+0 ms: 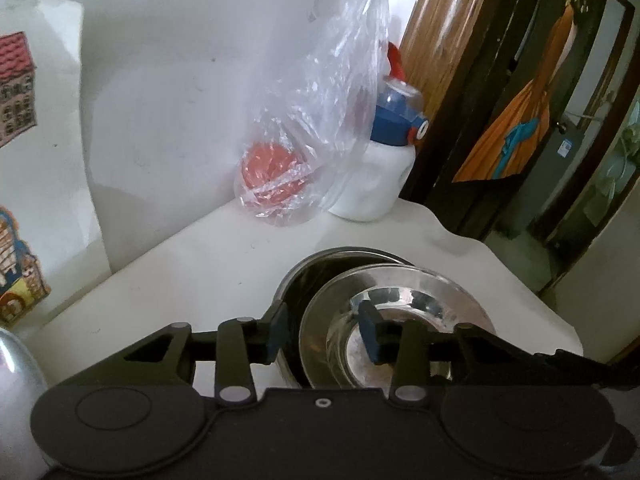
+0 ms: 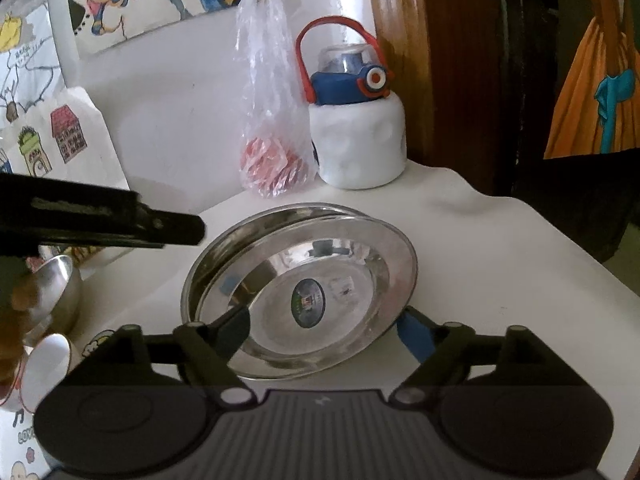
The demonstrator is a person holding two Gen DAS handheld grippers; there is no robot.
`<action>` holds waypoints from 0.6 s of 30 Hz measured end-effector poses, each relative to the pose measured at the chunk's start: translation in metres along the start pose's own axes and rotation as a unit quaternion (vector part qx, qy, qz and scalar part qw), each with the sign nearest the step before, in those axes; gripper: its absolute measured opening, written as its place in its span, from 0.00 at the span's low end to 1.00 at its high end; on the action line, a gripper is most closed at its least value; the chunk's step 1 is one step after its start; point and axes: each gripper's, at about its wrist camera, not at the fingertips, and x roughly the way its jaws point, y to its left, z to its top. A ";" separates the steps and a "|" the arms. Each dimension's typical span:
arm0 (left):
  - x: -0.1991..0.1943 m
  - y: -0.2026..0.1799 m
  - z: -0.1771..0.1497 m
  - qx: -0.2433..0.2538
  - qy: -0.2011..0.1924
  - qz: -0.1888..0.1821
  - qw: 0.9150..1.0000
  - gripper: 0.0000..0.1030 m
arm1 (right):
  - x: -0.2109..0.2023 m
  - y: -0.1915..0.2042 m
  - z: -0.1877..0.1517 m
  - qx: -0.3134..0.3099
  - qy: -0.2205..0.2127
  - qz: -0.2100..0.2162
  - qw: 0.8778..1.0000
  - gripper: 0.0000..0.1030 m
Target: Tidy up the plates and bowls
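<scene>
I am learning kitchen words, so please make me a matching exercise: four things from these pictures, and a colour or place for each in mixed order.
Things:
1. steel plate
2. water bottle
3. plastic bag
4. small steel bowl

Descriptions:
A. clear, holding something red
B. white body, blue lid, red handle
C. far left in the right wrist view
D. between the fingers of the right gripper

Pairs: 1-D, 2-B, 3-A, 4-C

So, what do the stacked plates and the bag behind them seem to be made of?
Stacked plates: polished metal, probably stainless steel, since they give mirror-like reflections. Bag: thin clear plastic film, wrinkled and see-through, with something red visible inside.
</scene>
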 end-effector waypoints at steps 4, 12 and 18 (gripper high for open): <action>-0.015 0.002 -0.001 0.000 -0.007 0.004 1.000 0.47 | 0.002 0.003 0.003 -0.005 0.011 0.007 1.000 0.90; -0.049 0.007 -0.005 -0.006 -0.033 0.012 0.999 0.64 | -0.028 0.003 0.005 -0.007 -0.008 0.012 1.000 0.99; -0.076 0.004 -0.015 -0.007 -0.056 0.015 0.998 0.78 | -0.067 0.005 -0.001 0.004 -0.061 0.020 0.998 1.00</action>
